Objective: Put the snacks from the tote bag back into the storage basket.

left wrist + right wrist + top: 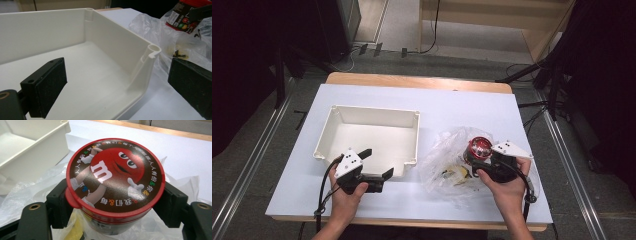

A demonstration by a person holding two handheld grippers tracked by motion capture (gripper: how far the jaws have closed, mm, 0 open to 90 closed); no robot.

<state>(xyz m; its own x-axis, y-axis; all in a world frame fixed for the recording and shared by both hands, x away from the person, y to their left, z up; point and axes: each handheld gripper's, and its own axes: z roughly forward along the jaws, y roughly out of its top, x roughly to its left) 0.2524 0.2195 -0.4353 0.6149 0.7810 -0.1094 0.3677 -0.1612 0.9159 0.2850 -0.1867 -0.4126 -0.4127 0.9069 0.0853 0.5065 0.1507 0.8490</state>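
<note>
At the near edge of the table (287,200), two forearms come in from the bottom of the high view, each hand w/ a hand-held gripper. The left hand-held gripper (379,164) is at the near right corner of the white tray (324,132); its jaws are spread wide w/ nothing between the pads. In the left gripper view one jaw is over the tray floor and the other is outside the tray wall, over the table, so the tray's near corner post stands between them w/o touching either pad. The right hand-held gripper (478,156) is near the right side of the table, approx. level w/ the left one. Its jaws pinch the red-lidded candy tub (115,177) from both sides, just under the lid rim; the pads press on the tub wall. The tub stands upright, and the lid shows a red cartoon figure w/ a white letter and a ring of small characters around the edge. The tub sits in a clear plastic bag (444,150) that lies crumpled on the table, just beside the tray's right wall. Inside the bag, near the tub, there is something yellow and something dark, too small to tell what. The tray is well apart from the far edge. Beyond the white top, a wooden strip of the table shows, then grey floor (402,65) w/ cables.
</note>
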